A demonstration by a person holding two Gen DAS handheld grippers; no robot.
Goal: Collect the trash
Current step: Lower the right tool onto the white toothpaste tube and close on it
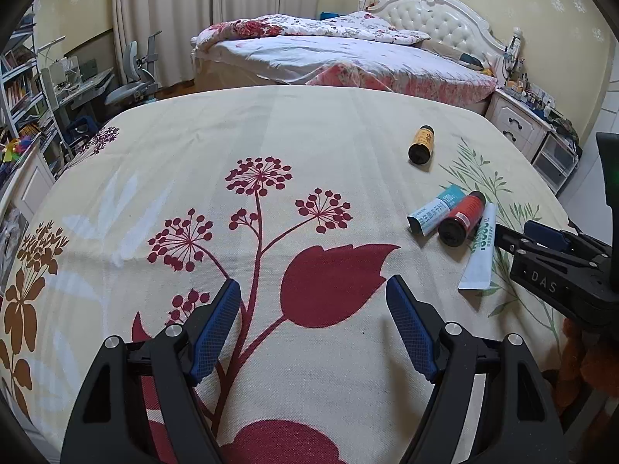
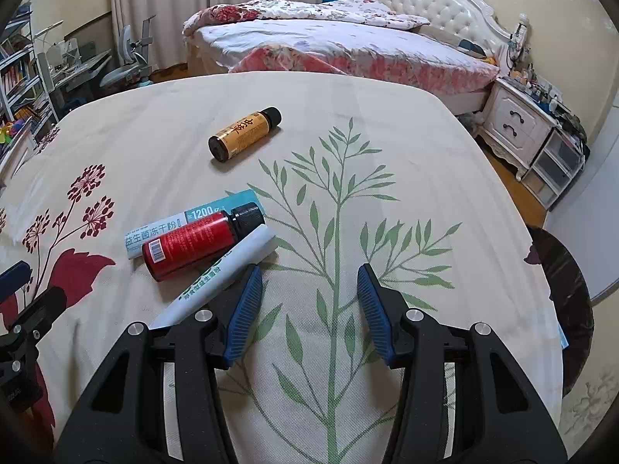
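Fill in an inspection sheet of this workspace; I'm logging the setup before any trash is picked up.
Surface: floral tablecloth, flat.
Job's things: red bottle lying between teal sachet and white sachet; yellow bottle lying apart.
Clutter: nothing seen.
Grippers: left hand-held gripper open, empty; right hand-held gripper open, empty, beside the white sachet.
Cables: nothing seen.
Surroundings: bed, nightstand, desk chair.
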